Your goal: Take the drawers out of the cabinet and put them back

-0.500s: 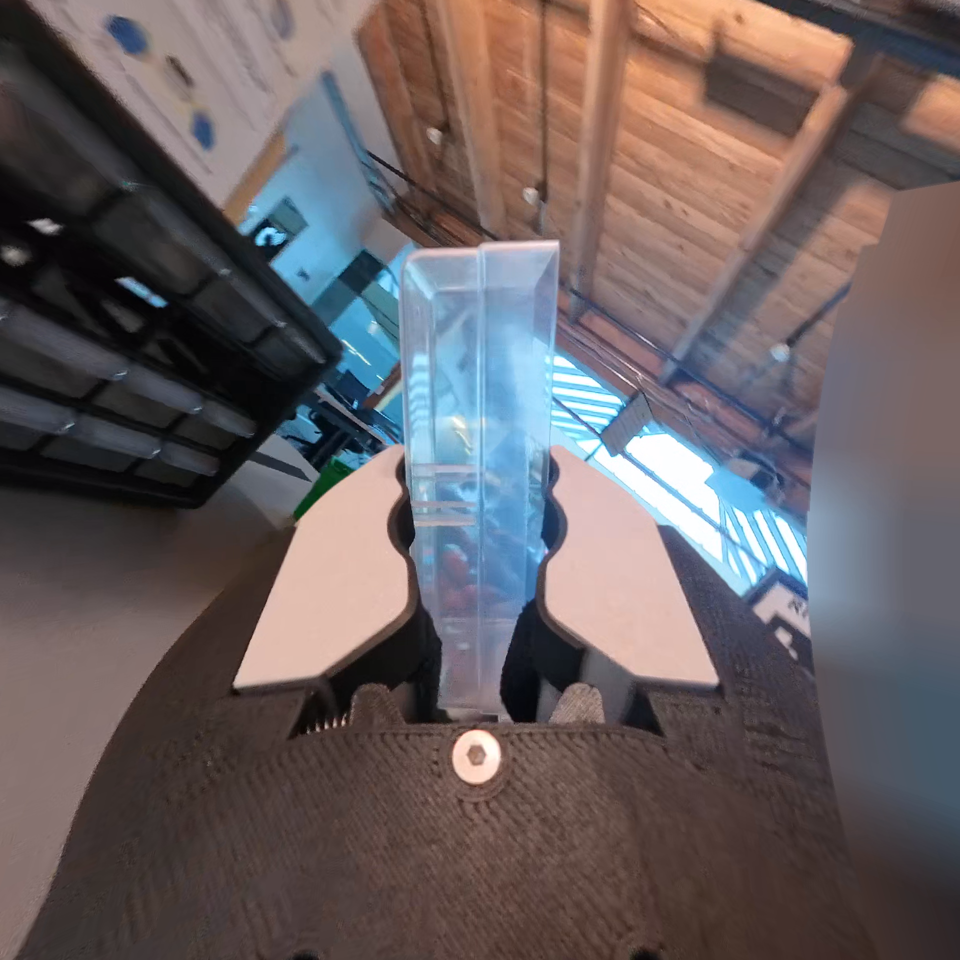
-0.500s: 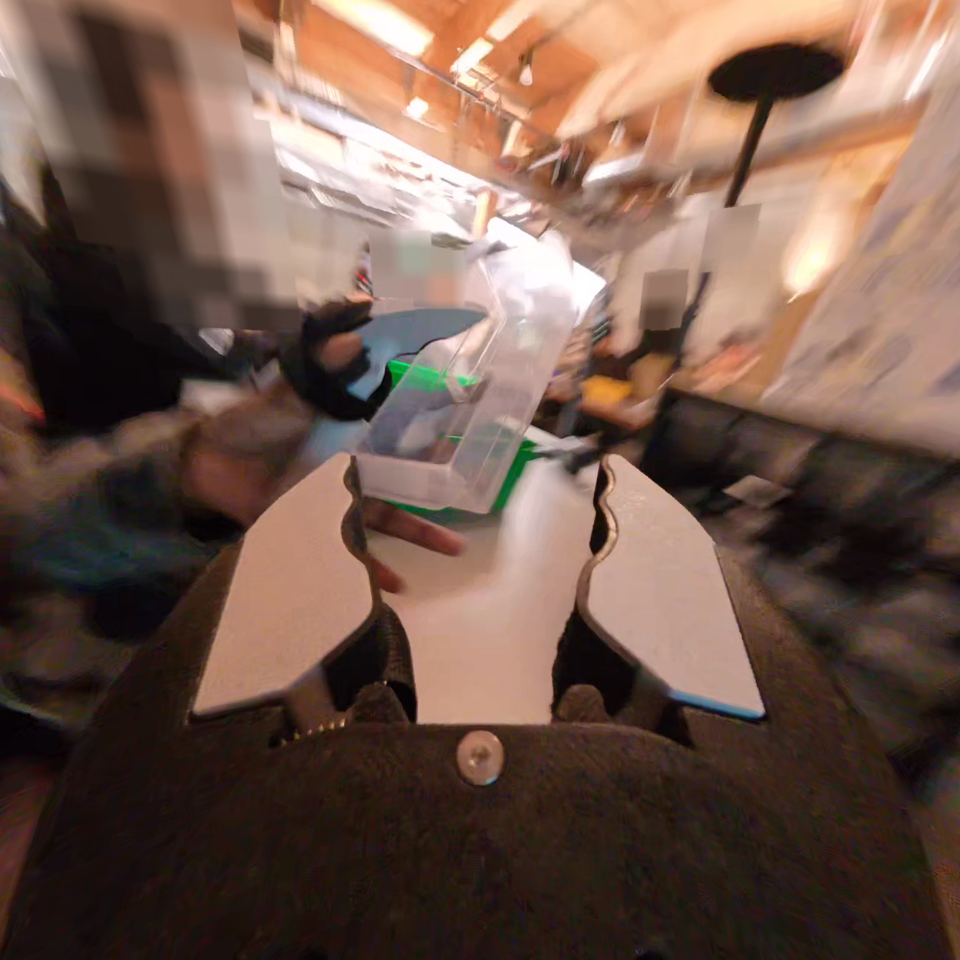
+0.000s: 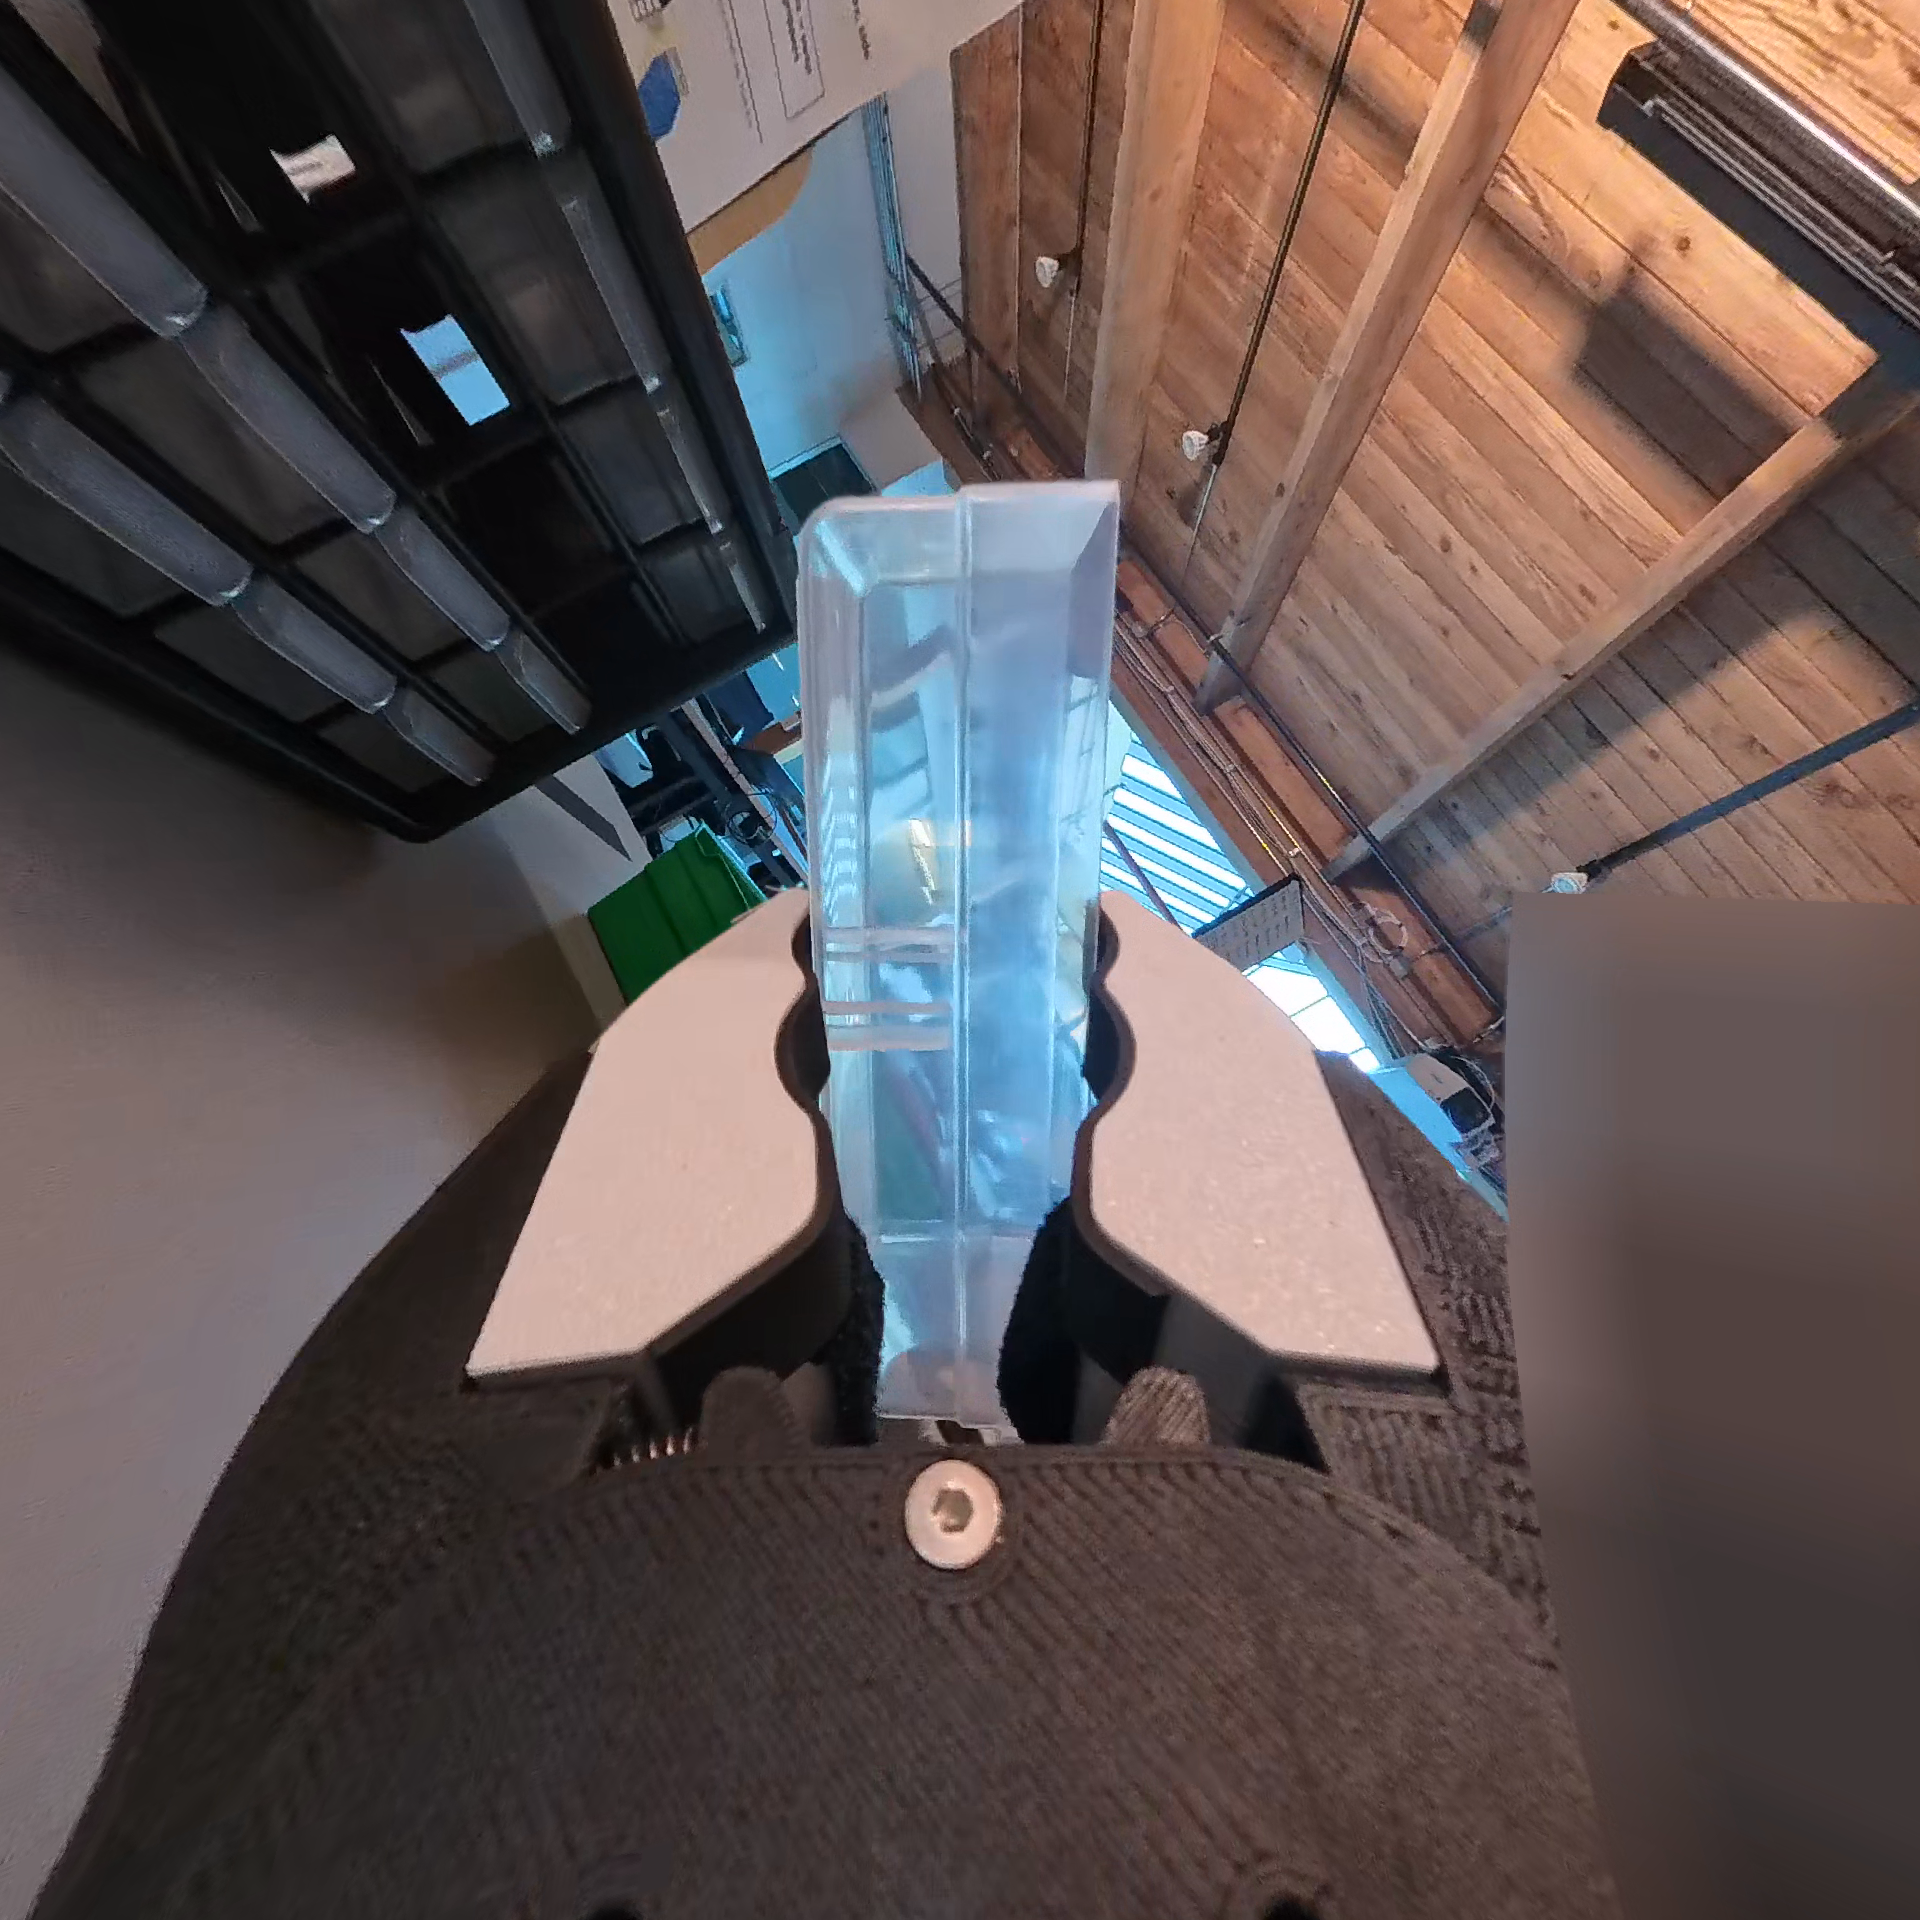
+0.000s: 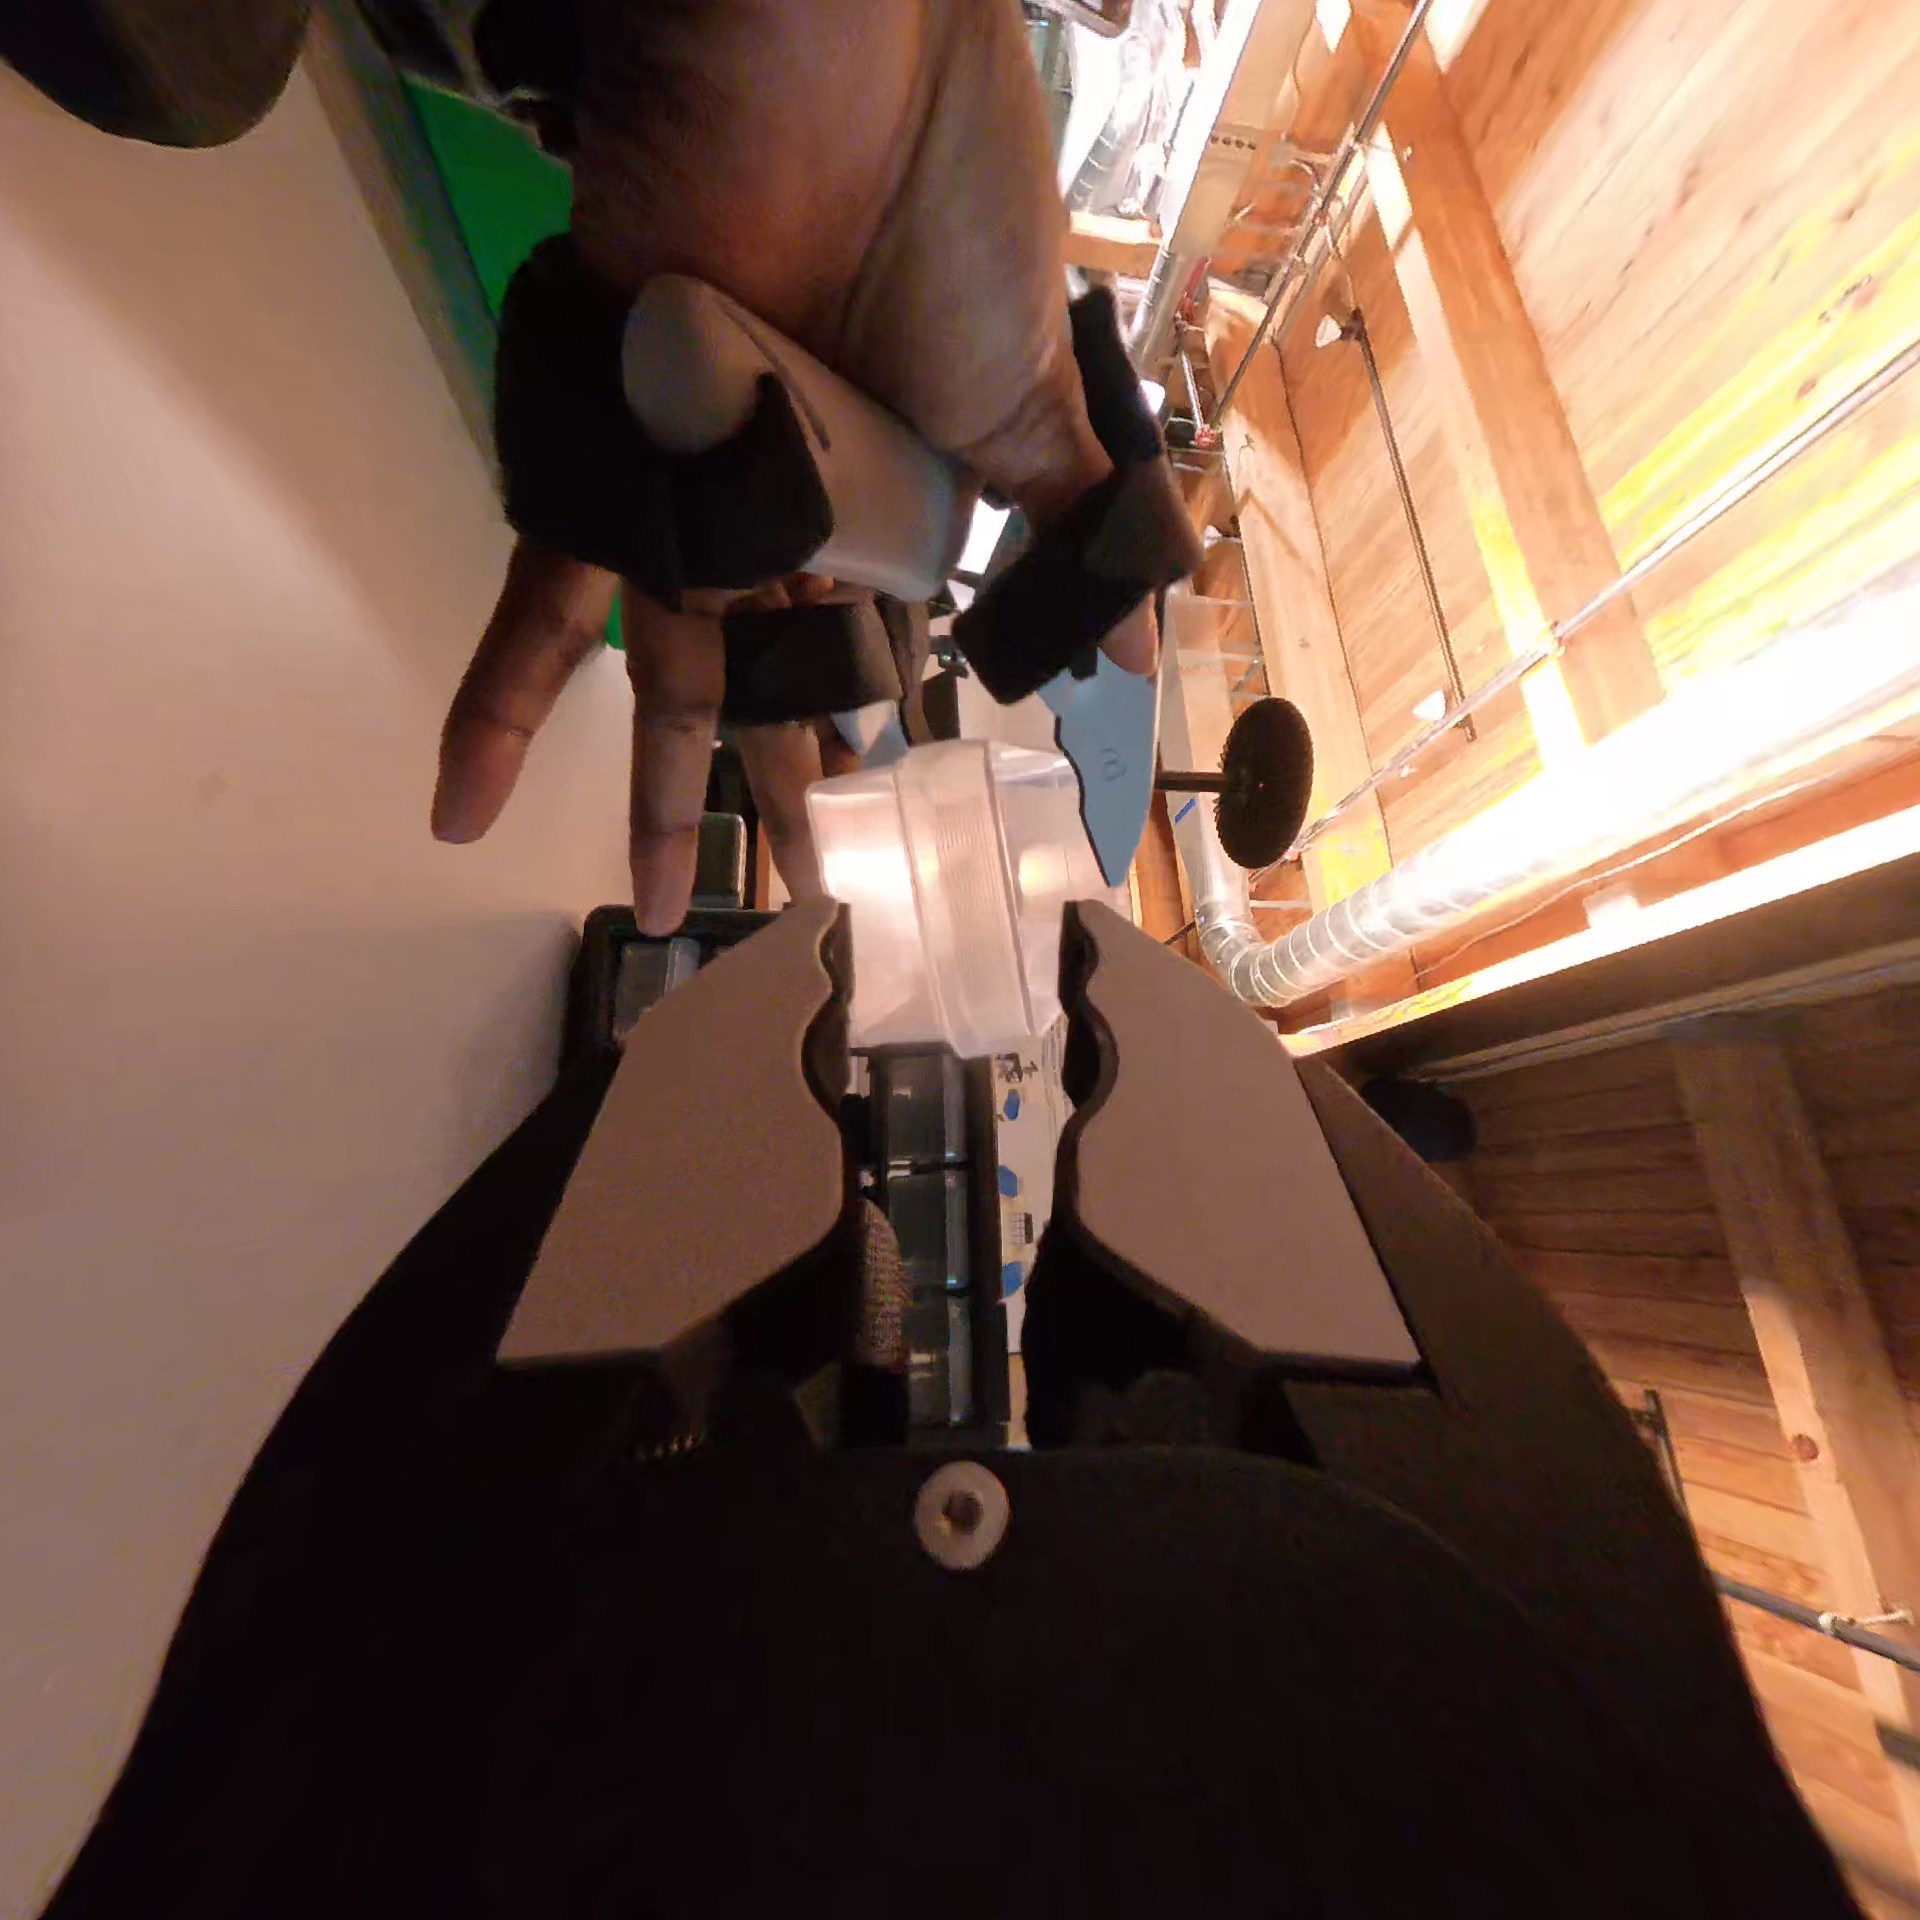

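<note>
1. Left gripper (image 3: 956, 1049) is clamped on a clear plastic drawer (image 3: 956, 831), held end-on in the air, out of the cabinet.
2. Right gripper (image 4: 951, 1023) has its tips on either side of the drawer's far end; whether it pinches or merely brackets it cannot be told.
3. Judging by this, one drawer is out and not yet returned; an open slot shows in the black cabinet (image 3: 343, 436) standing on the pale desk (image 3: 208, 987).
4. Farther off, a green bin (image 3: 665, 920) sits beyond the cabinet; nothing visibly blocks the way back.
</note>
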`<action>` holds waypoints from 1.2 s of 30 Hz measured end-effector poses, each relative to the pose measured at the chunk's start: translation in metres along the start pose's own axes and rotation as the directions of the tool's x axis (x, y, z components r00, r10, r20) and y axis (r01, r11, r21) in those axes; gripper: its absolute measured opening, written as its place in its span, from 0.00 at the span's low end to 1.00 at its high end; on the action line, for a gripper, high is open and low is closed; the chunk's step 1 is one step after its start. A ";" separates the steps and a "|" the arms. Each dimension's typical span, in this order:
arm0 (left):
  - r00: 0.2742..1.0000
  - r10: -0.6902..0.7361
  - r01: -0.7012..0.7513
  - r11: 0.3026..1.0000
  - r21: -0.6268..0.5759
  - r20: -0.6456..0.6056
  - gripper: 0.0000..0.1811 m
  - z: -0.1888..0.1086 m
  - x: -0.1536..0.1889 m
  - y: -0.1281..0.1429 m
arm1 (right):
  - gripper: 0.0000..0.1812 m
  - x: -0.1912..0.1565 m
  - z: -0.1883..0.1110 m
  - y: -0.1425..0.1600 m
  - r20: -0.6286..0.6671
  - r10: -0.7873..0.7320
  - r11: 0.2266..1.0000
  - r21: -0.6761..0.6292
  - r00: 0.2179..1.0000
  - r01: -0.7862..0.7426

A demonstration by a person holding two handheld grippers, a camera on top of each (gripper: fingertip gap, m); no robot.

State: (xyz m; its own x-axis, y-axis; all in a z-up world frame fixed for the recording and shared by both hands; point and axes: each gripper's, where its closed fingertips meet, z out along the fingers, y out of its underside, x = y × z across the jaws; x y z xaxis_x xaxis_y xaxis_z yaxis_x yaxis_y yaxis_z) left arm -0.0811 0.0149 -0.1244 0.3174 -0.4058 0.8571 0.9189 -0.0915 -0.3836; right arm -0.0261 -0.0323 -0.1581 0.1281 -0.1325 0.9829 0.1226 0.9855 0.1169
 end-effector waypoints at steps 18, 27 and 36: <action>0.637 0.765 -0.707 0.629 -0.323 0.095 0.26 -0.006 -0.003 -0.034 | 0.09 0.011 -0.020 0.062 0.066 0.271 0.944 -0.213 0.960 -0.252; -0.122 0.978 -0.813 -0.001 -0.582 0.170 0.02 0.061 0.016 -0.143 | 0.09 -0.005 -0.041 0.113 0.122 0.340 0.888 -0.368 0.932 -0.276; 0.157 0.988 -0.483 0.070 -0.873 -0.008 0.00 0.161 -0.078 -0.160 | 0.09 -0.029 -0.036 0.145 0.192 0.428 0.824 -0.484 0.883 -0.294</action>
State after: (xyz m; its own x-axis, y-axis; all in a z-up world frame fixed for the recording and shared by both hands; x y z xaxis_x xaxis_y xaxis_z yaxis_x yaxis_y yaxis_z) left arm -0.2158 0.2080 -0.0747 0.9556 -0.1613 -0.2467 -0.2933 -0.6042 -0.7409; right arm 0.0234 0.1110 -0.1749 -0.0232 0.3248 0.9455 0.5402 0.7999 -0.2616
